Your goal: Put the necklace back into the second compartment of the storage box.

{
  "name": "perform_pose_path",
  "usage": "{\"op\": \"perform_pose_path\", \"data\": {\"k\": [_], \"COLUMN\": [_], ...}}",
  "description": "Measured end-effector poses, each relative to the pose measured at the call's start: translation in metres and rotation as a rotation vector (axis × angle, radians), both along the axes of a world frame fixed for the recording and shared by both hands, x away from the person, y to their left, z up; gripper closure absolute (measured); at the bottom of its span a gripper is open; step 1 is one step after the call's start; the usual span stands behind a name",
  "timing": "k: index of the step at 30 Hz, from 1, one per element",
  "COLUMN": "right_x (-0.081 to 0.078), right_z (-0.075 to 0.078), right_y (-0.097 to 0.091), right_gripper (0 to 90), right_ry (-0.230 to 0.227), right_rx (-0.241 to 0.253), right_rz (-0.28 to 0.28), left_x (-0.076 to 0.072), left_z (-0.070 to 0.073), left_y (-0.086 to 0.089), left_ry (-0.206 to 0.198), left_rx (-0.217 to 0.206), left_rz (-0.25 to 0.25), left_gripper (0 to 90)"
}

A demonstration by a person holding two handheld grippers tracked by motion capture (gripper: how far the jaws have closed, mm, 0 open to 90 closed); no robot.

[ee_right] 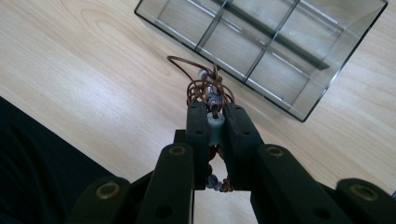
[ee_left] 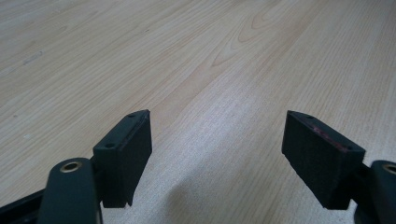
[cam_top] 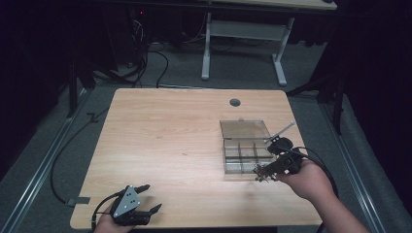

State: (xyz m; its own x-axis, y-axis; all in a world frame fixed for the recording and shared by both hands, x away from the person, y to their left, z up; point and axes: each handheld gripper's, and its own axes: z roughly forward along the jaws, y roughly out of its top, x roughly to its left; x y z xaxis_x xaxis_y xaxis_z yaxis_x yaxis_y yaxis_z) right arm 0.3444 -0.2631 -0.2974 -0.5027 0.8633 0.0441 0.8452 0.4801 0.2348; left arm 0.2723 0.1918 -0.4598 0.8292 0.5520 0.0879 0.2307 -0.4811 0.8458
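A clear plastic organiser box point(cam_top: 241, 158) with several empty compartments sits right of centre on the wooden table point(cam_top: 165, 141), its lid point(cam_top: 244, 129) laid open behind it. My right gripper point(cam_top: 265, 171) hovers just off the box's front right corner, shut on a tangle of copper wire strung with beads point(ee_right: 208, 88). A pale green bead point(ee_right: 215, 129) is pinched between its pads, and the box point(ee_right: 280, 46) lies just beyond the jaws point(ee_right: 215, 111). My left gripper point(cam_top: 149, 198) rests at the front left edge, open over bare wood point(ee_left: 217, 140) with nothing between its pads.
A round cable hole point(cam_top: 235, 102) sits near the table's far edge. The table's front edge point(cam_top: 194, 226) runs just under the left gripper. Beyond the table stand a white desk frame point(cam_top: 241, 43) and loose cables point(cam_top: 145, 63) on the floor.
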Motion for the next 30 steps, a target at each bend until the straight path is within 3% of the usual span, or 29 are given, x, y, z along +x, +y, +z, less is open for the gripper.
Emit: {"op": "perform_pose_path", "data": {"k": [14,30], "right_x": [0.031,0.074], "right_z": [0.017,0.005], "right_y": [0.011,0.012], "right_gripper": [82.0,81.9], "right_ry": [-0.03,-0.053], "right_rx": [-0.026,-0.025], "right_rz": [0.006,-0.032], "left_x": [0.001,0.001], "left_z": [0.0,0.0], "left_y": [0.0,0.0], "left_ry": [0.003,0.004], "left_rx": [-0.001,-0.001], "left_rz": [-0.002,-0.004], "left_gripper": [24.6,24.6]}}
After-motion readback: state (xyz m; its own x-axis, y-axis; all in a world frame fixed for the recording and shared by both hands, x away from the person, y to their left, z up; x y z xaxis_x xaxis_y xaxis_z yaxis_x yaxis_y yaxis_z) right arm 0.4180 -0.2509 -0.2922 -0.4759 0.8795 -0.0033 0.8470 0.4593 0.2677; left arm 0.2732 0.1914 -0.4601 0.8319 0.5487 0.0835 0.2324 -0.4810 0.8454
